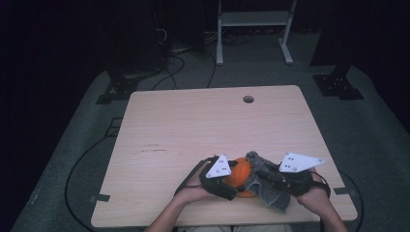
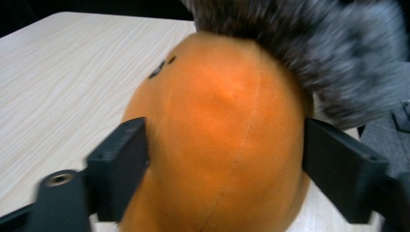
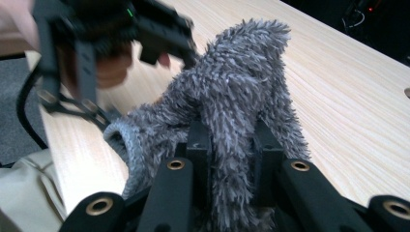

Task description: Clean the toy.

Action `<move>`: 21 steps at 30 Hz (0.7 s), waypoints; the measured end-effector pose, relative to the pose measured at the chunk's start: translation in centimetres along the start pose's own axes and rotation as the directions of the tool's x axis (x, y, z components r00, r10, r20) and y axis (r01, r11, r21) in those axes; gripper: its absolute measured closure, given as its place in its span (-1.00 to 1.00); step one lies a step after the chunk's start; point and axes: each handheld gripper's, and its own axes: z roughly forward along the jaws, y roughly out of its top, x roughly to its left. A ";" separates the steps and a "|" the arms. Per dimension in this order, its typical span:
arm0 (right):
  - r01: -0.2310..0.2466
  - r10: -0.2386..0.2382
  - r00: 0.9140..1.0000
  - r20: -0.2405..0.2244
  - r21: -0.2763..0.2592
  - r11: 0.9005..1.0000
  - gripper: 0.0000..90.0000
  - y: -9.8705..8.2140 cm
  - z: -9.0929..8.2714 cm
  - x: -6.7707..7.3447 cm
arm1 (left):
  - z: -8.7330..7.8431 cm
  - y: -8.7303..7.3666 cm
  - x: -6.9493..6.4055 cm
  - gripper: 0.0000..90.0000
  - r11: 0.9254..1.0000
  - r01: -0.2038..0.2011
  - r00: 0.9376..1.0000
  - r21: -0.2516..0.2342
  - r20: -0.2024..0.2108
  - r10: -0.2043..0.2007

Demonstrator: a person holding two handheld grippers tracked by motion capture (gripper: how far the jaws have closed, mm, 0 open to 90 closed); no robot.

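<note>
The high view shows a pale wooden table point(image 1: 193, 130) with a round cable hole point(image 1: 248, 99) near its far edge, standing on grey carpet point(image 1: 377, 140) in a dim room. Black cables point(image 1: 169, 67) trail across the floor behind it, and a white metal frame point(image 1: 254, 29) stands farther back. No container shows on the tabletop.

At the near edge of the table, between the person's two hands, lies an orange plush ball point(image 1: 241, 175) with a grey fuzzy cloth point(image 1: 268, 186) draped over its right side and hanging down toward the table edge.

The left gripper point(image 1: 223, 180) sits at the ball's left side. In the left gripper view its two black jaws stand apart on either side of the orange ball point(image 2: 222, 140), which bulges between them; whether the pads press on it or just flank it cannot be told, as the picture is blurred. The grey cloth point(image 2: 309, 53) covers the ball's top there.

The right gripper point(image 1: 285, 181) is at the ball's right. In the right gripper view its jaws are drawn close together and pinch a fold of the grey cloth point(image 3: 237, 106), which rises from between them in a shaggy hump. Beyond it, the left gripper point(image 3: 104, 38) shows blurred, against the wood grain of the table point(image 3: 348, 106).
</note>
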 end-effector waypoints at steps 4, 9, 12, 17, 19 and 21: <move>-0.060 0.060 0.998 -0.005 -0.013 0.998 0.64 -1.0 -0.2 -0.9 | 0.4 -0.4 0.5 -0.81 0.999 0.024 1.000 0.047 0.001 -0.024; -0.044 0.044 0.999 0.007 -0.013 0.999 0.64 -0.2 -0.2 -0.2 | 1.4 -0.9 -0.2 -0.56 0.998 0.000 1.000 0.056 -0.022 0.002; -0.013 0.012 1.000 -0.011 -0.033 0.999 0.64 0.7 -0.1 0.7 | 1.5 -0.9 -0.2 -0.44 0.999 0.001 0.999 0.052 -0.034 0.000; -0.025 0.025 1.000 0.019 -0.025 0.999 0.64 0.0 0.2 -0.2 | 1.2 -1.0 0.0 -0.32 0.999 0.036 0.999 0.015 -0.029 -0.036; -0.073 0.075 0.996 0.040 -0.041 0.996 0.64 -0.9 -0.1 -1.3 | 1.4 -0.9 -0.1 -0.29 0.999 0.050 0.998 -0.001 -0.039 -0.050; -0.101 0.103 0.994 0.046 -0.053 0.993 0.65 -1.1 -0.3 -1.3 | 1.5 -0.5 -0.6 -0.25 0.999 0.037 0.997 -0.022 -0.069 -0.039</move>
